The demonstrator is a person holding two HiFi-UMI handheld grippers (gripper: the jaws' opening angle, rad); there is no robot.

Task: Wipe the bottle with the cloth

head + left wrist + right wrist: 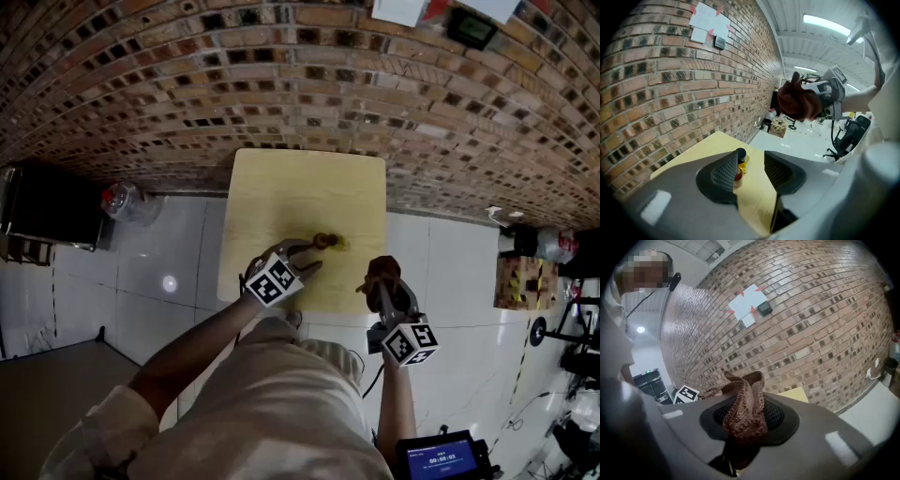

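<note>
A small bottle (325, 242) with a black cap and yellowish contents stands upright on the pale wooden table (281, 197). In the left gripper view the bottle (740, 162) shows just past the tip of the left pad, partly hidden by it. My left gripper (312, 253) reaches toward it with its jaws apart and bare table between them; the pads do not press on the bottle. Near the table's front edge, my right gripper (382, 287) is shut on a brown knitted cloth (379, 269). The cloth (743, 413) bunches up between its pads, apart from the bottle.
A brick wall (309, 84) runs behind the table, with paper notes (747, 303) pinned on it. White tiled floor (169, 272) surrounds the table. A dark cabinet (52, 211) stands at left, and boxes and equipment (525, 281) at right.
</note>
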